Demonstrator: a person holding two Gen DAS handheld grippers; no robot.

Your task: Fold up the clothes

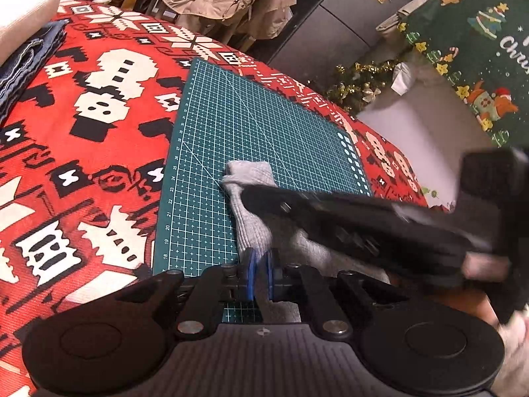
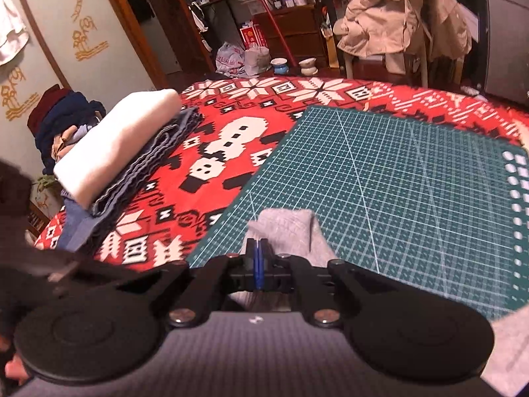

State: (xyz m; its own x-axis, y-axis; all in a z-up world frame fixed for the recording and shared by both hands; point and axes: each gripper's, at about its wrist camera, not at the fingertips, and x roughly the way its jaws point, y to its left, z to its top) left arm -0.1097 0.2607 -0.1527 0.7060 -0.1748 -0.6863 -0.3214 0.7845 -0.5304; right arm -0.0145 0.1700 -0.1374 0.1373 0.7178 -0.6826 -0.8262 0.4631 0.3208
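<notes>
step: I'm mid-fold on a grey knit garment (image 2: 287,231), with both tools on it, so I'd call this the gather-and-fold-over stage, not the finish.

left tool: the left tool (image 1: 260,258) has its blue pads nearly together, pinching a bunched ridge of the grey cloth near the mat's near edge.

right tool: the right tool (image 2: 258,248) is pressed fully together. The grey knit lies right under and around its tips, but I can't tell if any cloth is actually caught in there. In the left view it cuts across the garment as a dark blur.

where the garment is: on the green cutting mat (image 2: 396,172), near corner, with one squared-off end pointing out over the grid.

next move: my guess is to carry the pinched part over toward that squared end and lay it flat. That needs both tools moving together so the knit doesn't twist.

materials: soft ribbed knit, floppy and stretchy. The mat is stiff, smooth and gridded. The red patterned cloth (image 1: 82,139) covering the tabletop looks coarse-woven.

already stacked: a folded white piece (image 2: 122,145) on top of folded denim (image 2: 155,162), off to the left.
</notes>
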